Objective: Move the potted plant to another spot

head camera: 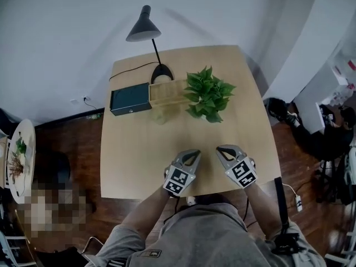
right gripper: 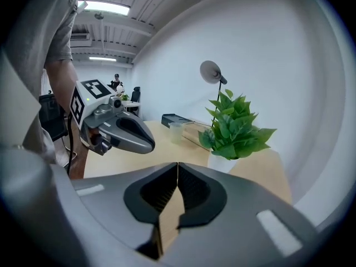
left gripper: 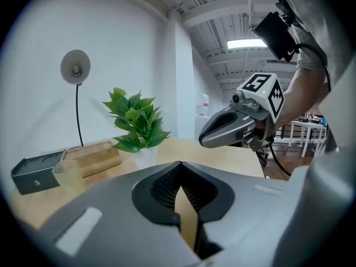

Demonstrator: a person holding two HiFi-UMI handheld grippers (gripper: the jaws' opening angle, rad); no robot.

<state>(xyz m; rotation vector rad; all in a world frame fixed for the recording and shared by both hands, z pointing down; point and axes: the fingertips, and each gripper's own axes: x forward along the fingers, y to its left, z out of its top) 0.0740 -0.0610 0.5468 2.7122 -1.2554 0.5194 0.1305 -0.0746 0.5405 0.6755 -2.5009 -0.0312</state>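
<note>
A leafy green potted plant (head camera: 209,95) in a white pot stands at the back right of the wooden table (head camera: 139,154). It also shows in the left gripper view as the plant (left gripper: 135,124) and in the right gripper view as the plant (right gripper: 234,128). My left gripper (head camera: 194,153) hovers over the table's near edge, jaws shut with nothing between them. My right gripper (head camera: 221,150) hangs beside it, also shut and empty. Both point toward the plant and stay well short of it. The left gripper's closed tips (left gripper: 179,163) and the right gripper's closed tips (right gripper: 177,164) hold nothing.
A black desk lamp (head camera: 146,31) stands at the table's back edge. A dark box (head camera: 130,99) and a wooden tray (head camera: 167,92) lie left of the plant, with a clear cup (head camera: 160,113) in front. A side table with plates (head camera: 19,157) sits at far left.
</note>
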